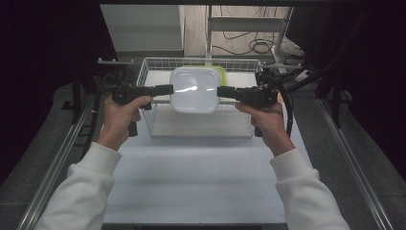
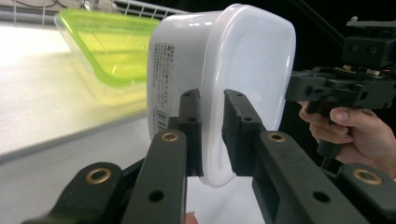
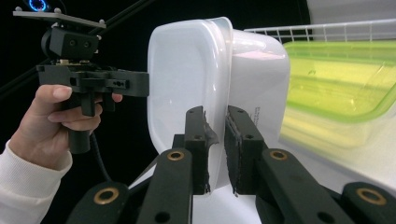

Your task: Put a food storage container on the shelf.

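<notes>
White container (image 1: pixel 194 89) hangs above the wire basket (image 1: pixel 149 67), its rim pinched at the left by the left gripper (image 1: pixel 168 89) and at the right by the right gripper (image 1: pixel 221 91), probably so it stays level, with the green container (image 2: pixel 105 51) just behind, on the far side.

Wire basket (image 1: pixel 151 76) walls hem the green container (image 1: pixel 221 71) — open above.
</notes>
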`<state>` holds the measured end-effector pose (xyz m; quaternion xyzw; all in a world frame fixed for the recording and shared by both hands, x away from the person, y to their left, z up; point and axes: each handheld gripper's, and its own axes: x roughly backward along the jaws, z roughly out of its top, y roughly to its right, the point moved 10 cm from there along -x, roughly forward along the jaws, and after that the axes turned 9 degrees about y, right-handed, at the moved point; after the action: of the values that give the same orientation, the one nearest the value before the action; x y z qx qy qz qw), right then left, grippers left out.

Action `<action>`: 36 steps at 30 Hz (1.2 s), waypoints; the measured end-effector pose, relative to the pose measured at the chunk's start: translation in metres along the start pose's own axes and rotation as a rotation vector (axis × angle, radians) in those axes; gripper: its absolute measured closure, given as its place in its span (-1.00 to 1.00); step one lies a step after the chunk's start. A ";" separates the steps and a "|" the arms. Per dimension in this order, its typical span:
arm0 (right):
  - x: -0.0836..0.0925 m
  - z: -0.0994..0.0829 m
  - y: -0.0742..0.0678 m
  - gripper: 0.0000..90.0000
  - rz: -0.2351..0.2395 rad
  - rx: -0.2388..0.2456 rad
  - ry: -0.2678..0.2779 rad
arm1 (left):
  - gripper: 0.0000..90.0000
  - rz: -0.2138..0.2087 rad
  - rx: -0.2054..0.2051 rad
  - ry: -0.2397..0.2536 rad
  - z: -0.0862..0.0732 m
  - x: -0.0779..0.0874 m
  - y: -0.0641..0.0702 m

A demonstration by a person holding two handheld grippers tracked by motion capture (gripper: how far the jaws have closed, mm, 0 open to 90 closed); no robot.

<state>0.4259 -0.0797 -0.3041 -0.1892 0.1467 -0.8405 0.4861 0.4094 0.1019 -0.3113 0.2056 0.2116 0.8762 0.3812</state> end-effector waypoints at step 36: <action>-0.022 0.056 0.039 0.76 -0.022 -0.013 -0.005 | 0.74 -0.005 0.035 -0.002 0.056 -0.042 -0.027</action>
<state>0.4911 -0.0831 -0.2751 -0.1959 0.1490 -0.8444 0.4758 0.4806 0.0990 -0.2880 0.2125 0.2272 0.8712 0.3799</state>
